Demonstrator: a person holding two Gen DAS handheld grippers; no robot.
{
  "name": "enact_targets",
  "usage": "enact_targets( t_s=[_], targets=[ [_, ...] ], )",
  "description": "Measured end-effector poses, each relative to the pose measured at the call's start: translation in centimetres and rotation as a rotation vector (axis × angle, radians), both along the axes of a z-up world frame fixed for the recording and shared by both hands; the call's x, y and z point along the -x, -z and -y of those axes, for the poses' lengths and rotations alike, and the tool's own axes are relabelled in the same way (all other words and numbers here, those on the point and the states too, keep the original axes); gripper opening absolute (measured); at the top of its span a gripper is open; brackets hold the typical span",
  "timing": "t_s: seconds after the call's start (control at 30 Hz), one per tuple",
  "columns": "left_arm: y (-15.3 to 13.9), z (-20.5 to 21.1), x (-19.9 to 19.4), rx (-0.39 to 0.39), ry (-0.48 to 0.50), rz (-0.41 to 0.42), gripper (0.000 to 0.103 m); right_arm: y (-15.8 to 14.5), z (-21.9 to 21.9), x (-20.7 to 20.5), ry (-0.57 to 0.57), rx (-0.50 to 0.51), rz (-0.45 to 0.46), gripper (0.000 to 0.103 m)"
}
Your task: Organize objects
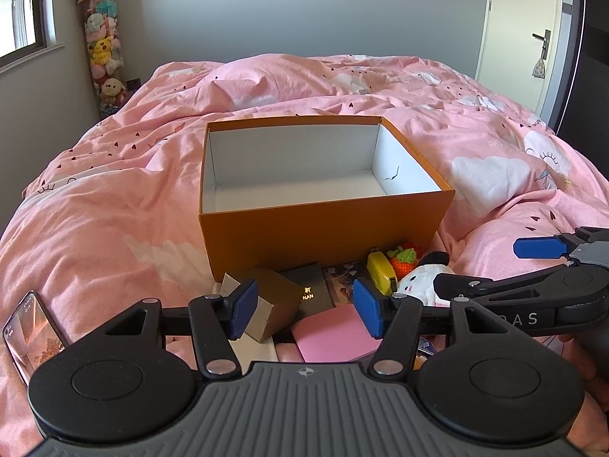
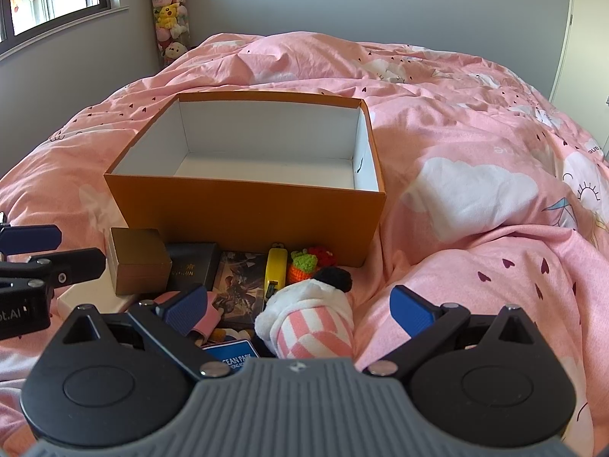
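An open orange box with an empty white inside stands on the pink bed; it also shows in the right wrist view. In front of it lies a pile: a gold-brown box, a black box, a pink pad, a yellow tape measure, a crochet toy and a plush panda. My left gripper is open above the gold-brown box and pink pad. My right gripper is open around the plush panda.
A phone lies on the bed at the left. A picture card and a blue card lie in the pile. A tube of plush toys stands in the far left corner. A door is at the right.
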State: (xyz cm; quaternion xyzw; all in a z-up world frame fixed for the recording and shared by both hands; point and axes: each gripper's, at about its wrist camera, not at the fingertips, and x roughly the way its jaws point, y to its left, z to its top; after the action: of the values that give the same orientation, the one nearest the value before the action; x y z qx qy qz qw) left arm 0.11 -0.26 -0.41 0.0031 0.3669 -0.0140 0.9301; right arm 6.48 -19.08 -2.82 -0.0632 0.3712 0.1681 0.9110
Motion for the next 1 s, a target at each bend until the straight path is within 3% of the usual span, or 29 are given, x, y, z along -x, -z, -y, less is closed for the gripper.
enact_targets(
  t_s=[0.83, 1.0],
  targets=[
    [0.1, -2.2, -0.7, 0.059, 0.002, -0.085, 0.068, 0.0, -0.8, -0.4, -0.061, 0.015, -0.029, 0.101],
    [0.1, -4.9, -1.6, 0.109, -0.052, -0.137, 0.068, -0.1, -2.1, -1.3, -0.150, 0.022, -0.048, 0.083]
  ],
)
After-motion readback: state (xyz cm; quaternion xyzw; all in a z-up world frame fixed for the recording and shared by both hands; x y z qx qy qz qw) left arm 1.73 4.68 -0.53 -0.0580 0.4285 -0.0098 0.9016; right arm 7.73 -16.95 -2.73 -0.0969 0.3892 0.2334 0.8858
